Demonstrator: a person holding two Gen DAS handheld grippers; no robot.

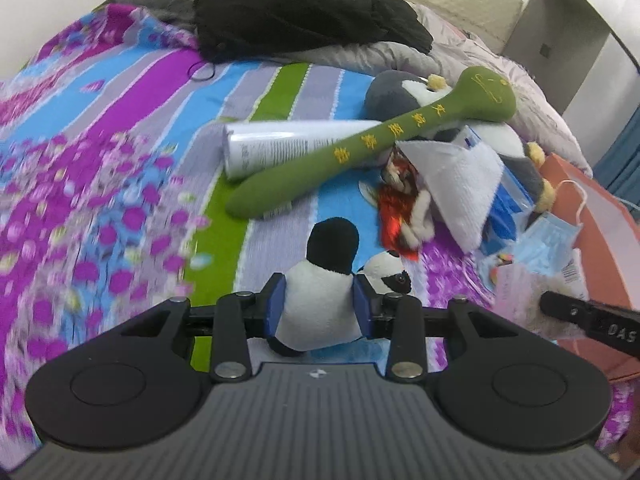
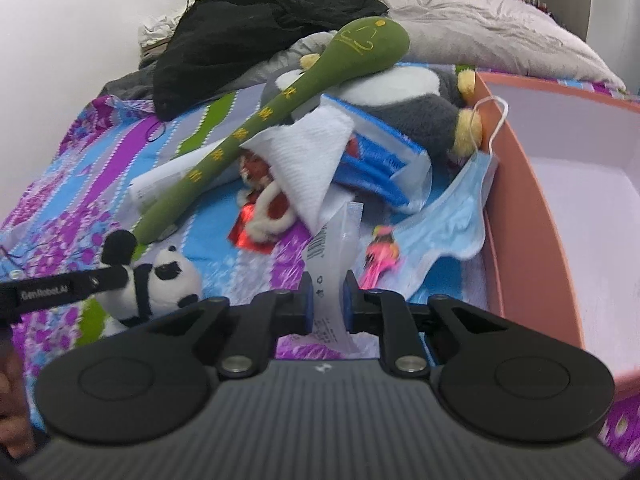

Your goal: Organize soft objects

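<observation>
My left gripper (image 1: 320, 304) is shut on a small panda plush (image 1: 324, 292), its blue pads pressed into the white body. In the right wrist view the panda (image 2: 168, 280) hangs from that gripper's black finger at the lower left. My right gripper (image 2: 327, 300) is shut on a thin white printed plastic packet (image 2: 332, 264) that stands up between its pads. Behind lie a long green plush stick (image 1: 360, 148) with yellow characters, a grey and white plush (image 2: 420, 120), a white cloth (image 2: 308, 160), a red and white plush (image 2: 272, 204) and a blue face mask (image 2: 452, 216).
All of it lies on a bed with a purple, blue and green striped sheet (image 1: 120, 120). An open pink box (image 2: 532, 208) stands at the right. A white tube (image 1: 280, 144), a blue and white pack (image 2: 380, 156), a black garment (image 1: 300, 8) and grey bedding (image 2: 500, 32) lie further back.
</observation>
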